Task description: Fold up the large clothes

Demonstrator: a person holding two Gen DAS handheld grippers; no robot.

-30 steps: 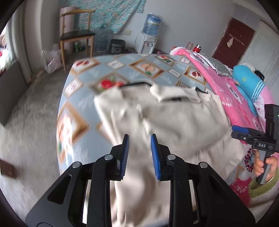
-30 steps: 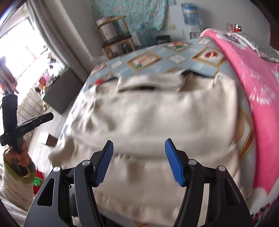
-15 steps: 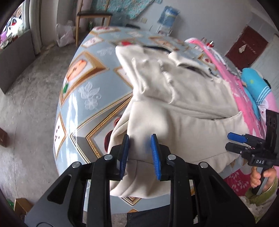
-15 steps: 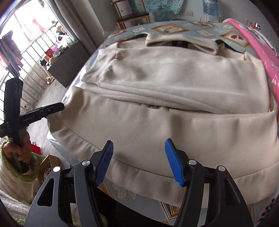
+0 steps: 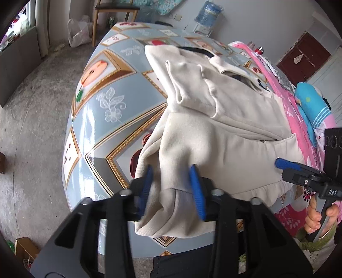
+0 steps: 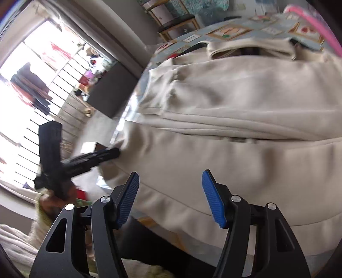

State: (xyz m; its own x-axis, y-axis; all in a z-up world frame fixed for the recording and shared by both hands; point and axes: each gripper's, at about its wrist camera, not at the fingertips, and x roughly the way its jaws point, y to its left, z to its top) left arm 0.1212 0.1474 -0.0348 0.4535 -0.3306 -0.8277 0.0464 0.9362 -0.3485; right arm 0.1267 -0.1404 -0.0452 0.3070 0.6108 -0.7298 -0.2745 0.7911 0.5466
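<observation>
A cream jacket (image 5: 235, 132) lies spread on the patterned blue table (image 5: 102, 102), collar at the far side, a sleeve folded across its chest. My left gripper (image 5: 171, 169) is shut on the jacket's near left hem corner, which bunches between the blue pads at the table's near edge. From the right wrist view the jacket (image 6: 235, 107) fills the frame, and the left gripper (image 6: 113, 153) pinches its left corner. My right gripper (image 6: 170, 172) hovers open over the near hem with nothing between its pads. In the left wrist view the right gripper (image 5: 284, 165) sits by the hem's right end.
A bed with a pink blanket (image 5: 295, 102) and a blue pillow (image 5: 310, 107) borders the table on the right. A wooden chair (image 5: 115, 8) and a water dispenser (image 5: 209, 15) stand beyond the table. A cardboard box (image 5: 23, 248) lies on the grey floor at lower left.
My left gripper came down to the table's near edge with the hem corner in it. The right gripper sank toward the hem and swung its view leftward.
</observation>
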